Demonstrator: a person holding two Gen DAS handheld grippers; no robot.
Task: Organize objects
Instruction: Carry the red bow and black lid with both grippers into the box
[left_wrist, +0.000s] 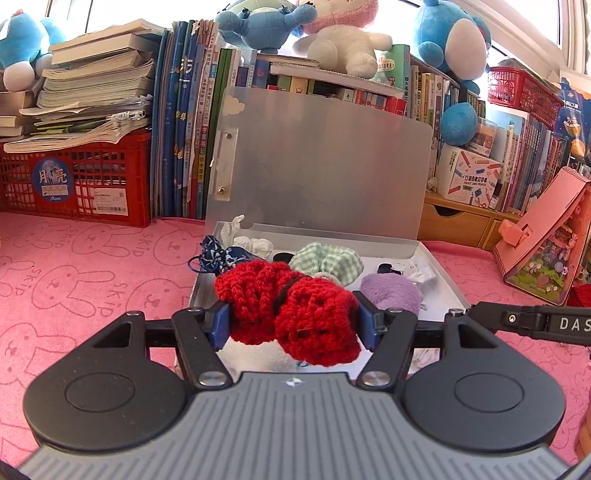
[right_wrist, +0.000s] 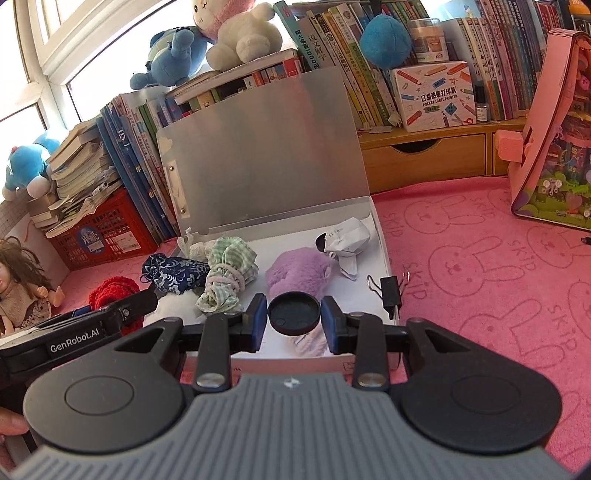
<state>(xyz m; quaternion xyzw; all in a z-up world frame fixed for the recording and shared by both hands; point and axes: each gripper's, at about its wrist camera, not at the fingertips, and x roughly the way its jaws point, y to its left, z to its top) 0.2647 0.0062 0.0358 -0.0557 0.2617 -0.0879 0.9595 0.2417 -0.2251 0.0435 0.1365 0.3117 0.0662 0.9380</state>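
Here the black clip (right_wrist: 391, 291) sits at the box's (right_wrist: 384, 254) right rim.

Bright window backlight, blown-out glare, fisheye-bent edges.

A red crocheted bundle (left_wrist: 291, 314), cinched by a dark band, is held off the surface in front of an open grey box (left_wrist: 317, 166) whose lid stands upright against a row of books. Inside the box lie a green-and-white gingham pouch (right_wrist: 229, 273), a fluffy lilac pouch (right_wrist: 295, 273) and a crumpled white paper packet (right_wrist: 349, 240); a navy floral pouch (right_wrist: 173, 275) rests at its left edge. A round black cap (right_wrist: 294, 313) is held level above the box's near edge, and a black binder clip (right_wrist: 390, 293) sits at the right rim.
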